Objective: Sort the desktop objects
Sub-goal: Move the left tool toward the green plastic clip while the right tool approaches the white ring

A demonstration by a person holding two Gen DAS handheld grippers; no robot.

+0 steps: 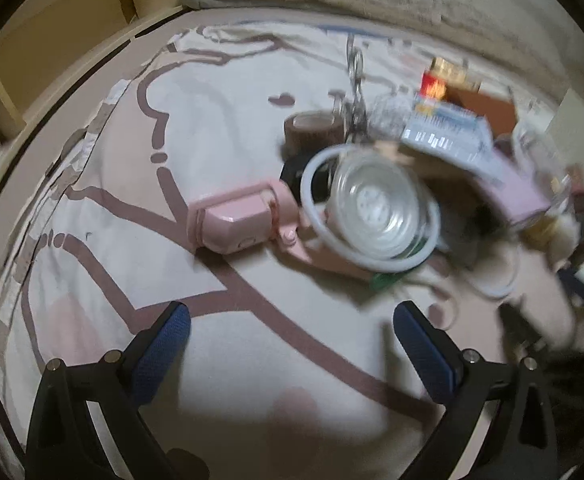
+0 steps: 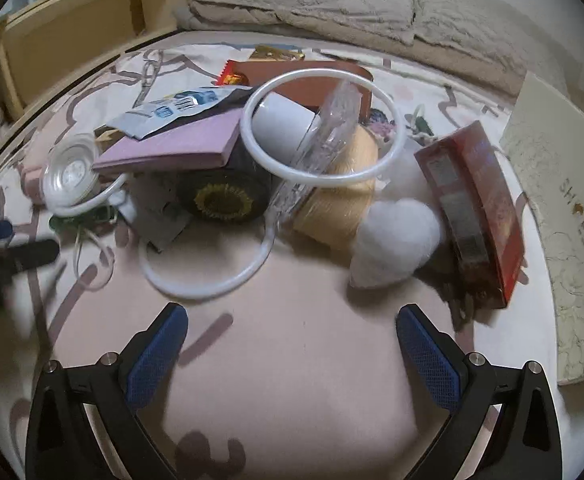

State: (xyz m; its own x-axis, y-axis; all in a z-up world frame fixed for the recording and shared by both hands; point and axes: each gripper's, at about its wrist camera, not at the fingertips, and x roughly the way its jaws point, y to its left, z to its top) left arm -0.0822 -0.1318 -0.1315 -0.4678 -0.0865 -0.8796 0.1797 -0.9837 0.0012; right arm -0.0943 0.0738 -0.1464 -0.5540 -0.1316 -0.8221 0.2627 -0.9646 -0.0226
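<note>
blue mesh pads up front on both tools. the right gripper (image 2: 292, 344) has its fingers spread wide over bare pink-and-cream bedding (image 2: 292, 400), nothing between them. same story on the left gripper (image 1: 292, 340): fingers apart, empty, hovering above the cartoon-print cover.

just ahead of the right gripper, a white ring (image 2: 207, 276) lies flat on the cover, its far side running under the pile. to its right a fluffy white heart (image 2: 396, 240) leans against a red box (image 2: 476, 208) that stands tilted on its edge. behind the heart, a cream spool of thread (image 2: 344, 196) on its side, with a crinkled clear plastic pack (image 2: 328, 136) across it. a second, larger white ring (image 2: 324, 128) rests on top of the heap, around a white cylinder (image 2: 283, 124). left of that, a dark tin with a sunflower (image 2: 223, 200) sits beneath a purple pad (image 2: 179, 144), and a blue-and-silver packet (image 2: 175, 110) lies on the pad. far left, a clear round lid (image 2: 71, 172).

over on the left wrist view, blurry, a pink gadget (image 1: 235, 220) lies ahead of the fingers, touching the clear lid's ring; a roll of brown tape (image 1: 312, 132) sits beyond it.

at the right edge of the right view, a pale shoe box lid (image 2: 564, 208). furthest back, a folded beige blanket (image 2: 332, 4) and a wooden shelf (image 2: 91, 28).
</note>
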